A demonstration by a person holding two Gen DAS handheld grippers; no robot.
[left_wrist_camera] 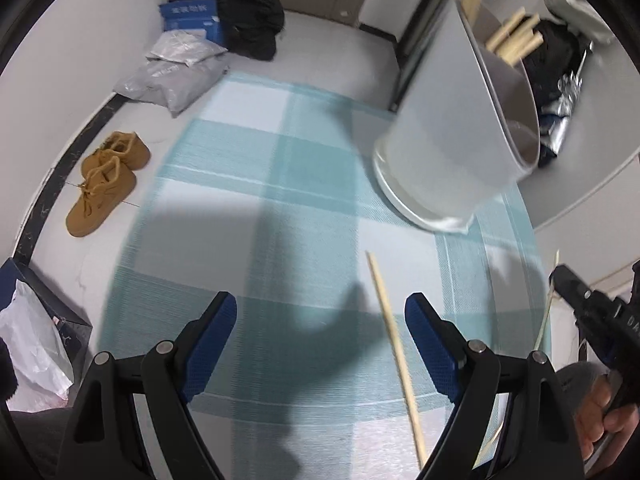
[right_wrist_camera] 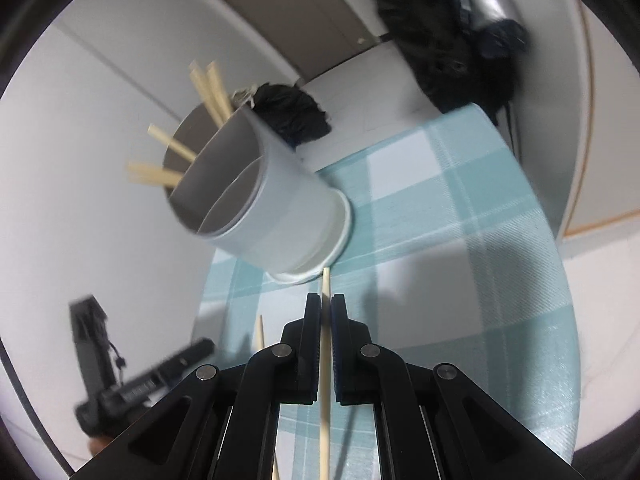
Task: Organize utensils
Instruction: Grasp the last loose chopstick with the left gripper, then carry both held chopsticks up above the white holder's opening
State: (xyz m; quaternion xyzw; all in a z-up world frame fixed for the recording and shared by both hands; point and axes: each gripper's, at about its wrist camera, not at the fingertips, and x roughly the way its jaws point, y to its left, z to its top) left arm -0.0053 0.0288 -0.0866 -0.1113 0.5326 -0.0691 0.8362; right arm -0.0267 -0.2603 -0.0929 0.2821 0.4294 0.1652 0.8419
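A white two-compartment utensil holder (left_wrist_camera: 448, 140) (right_wrist_camera: 280, 208) stands on the teal plaid tablecloth (left_wrist_camera: 260, 184), with several wooden chopsticks (left_wrist_camera: 516, 38) (right_wrist_camera: 208, 88) leaning in its far compartment. My left gripper (left_wrist_camera: 320, 320) hangs open above the cloth. A loose chopstick (left_wrist_camera: 394, 344) lies on the cloth between the fingers, close to the right pad and untouched. My right gripper (right_wrist_camera: 326, 302) is shut on a thin chopstick (right_wrist_camera: 325, 360) whose tip points at the holder's base. It also shows at the left wrist view's right edge (left_wrist_camera: 564, 280), held by a hand (left_wrist_camera: 608, 412).
The table (right_wrist_camera: 568, 320) is round, with floor beyond its edge. On the floor lie tan shoes (left_wrist_camera: 104, 184), grey plastic bags (left_wrist_camera: 176, 72), a blue box (left_wrist_camera: 192, 20) and black clothes (left_wrist_camera: 252, 20). A dark box with a white bag (left_wrist_camera: 36, 340) sits at lower left.
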